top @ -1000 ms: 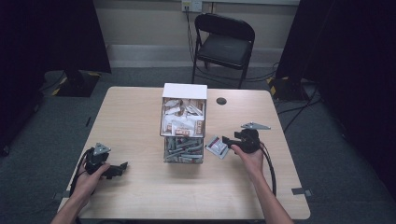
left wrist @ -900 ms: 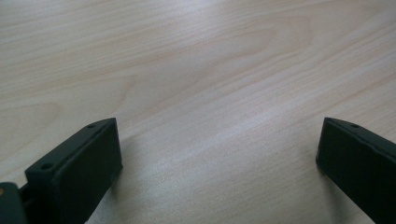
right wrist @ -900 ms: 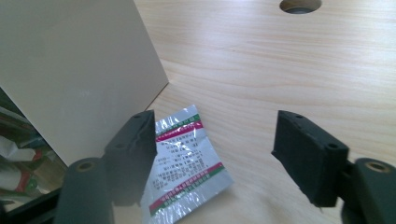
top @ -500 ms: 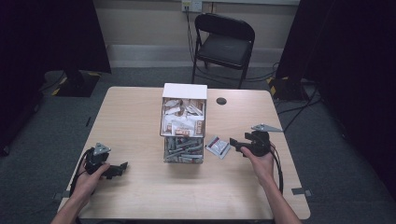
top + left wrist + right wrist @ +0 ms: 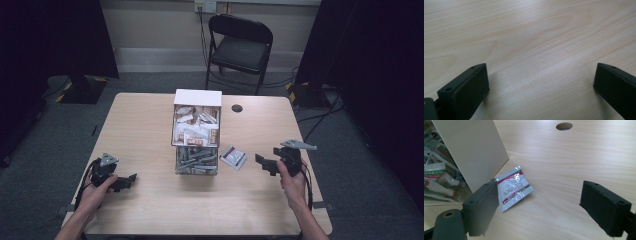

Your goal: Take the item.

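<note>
pale woodgrain table [image 5: 150, 125] | glossy flat sachet [image 5: 513, 187] | left gripper [image 5: 541, 82], right gripper [image 5: 549, 205]: fingers apart, empty

Two claws are showing: left claw [image 5: 131, 178], right claw [image 5: 261, 162], both sitting with jaws apart. One loose sachet [image 5: 234, 156] is lying just beside the right claw, ahead of it. One two-tier box [image 5: 197, 131] is standing between the claws, sachets inside too jumbled to count. One surface [image 5: 150, 125], one cable hole [image 5: 237, 108], one folding chair [image 5: 241, 47] beyond.
</note>
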